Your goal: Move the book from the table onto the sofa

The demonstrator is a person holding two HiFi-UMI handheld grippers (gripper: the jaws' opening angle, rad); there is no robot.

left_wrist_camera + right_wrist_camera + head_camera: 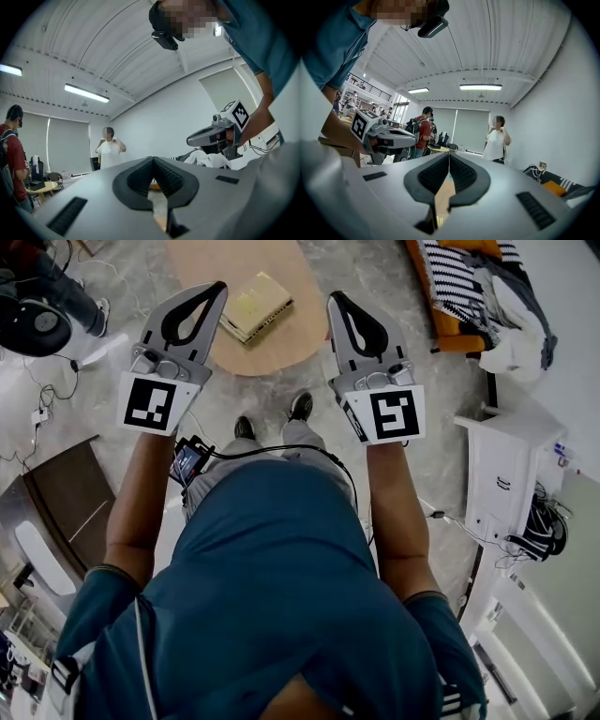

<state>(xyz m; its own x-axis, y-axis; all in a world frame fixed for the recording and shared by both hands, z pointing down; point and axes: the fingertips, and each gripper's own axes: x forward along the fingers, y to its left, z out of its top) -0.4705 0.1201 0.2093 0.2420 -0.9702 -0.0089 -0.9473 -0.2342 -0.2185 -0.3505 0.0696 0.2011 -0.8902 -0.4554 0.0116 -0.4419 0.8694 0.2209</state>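
Note:
A pale yellowish book (256,306) lies on the oval wooden table (281,352) ahead of me in the head view. My left gripper (219,287) is held level just left of the book, jaws shut and empty. My right gripper (334,298) is level over the table's right edge, also shut with nothing in it. The orange sofa (448,329), piled with striped and white cloth, is at the top right. In the left gripper view the shut jaws (152,159) face the room, with the right gripper (215,135) alongside. The right gripper view shows its shut jaws (449,154) and the left gripper (389,136).
A white cabinet (502,474) stands to my right and a dark wooden panel (66,493) to my left. Cables trail over the grey floor (37,418). A person in white (496,140) and a person in red (423,133) stand across the room.

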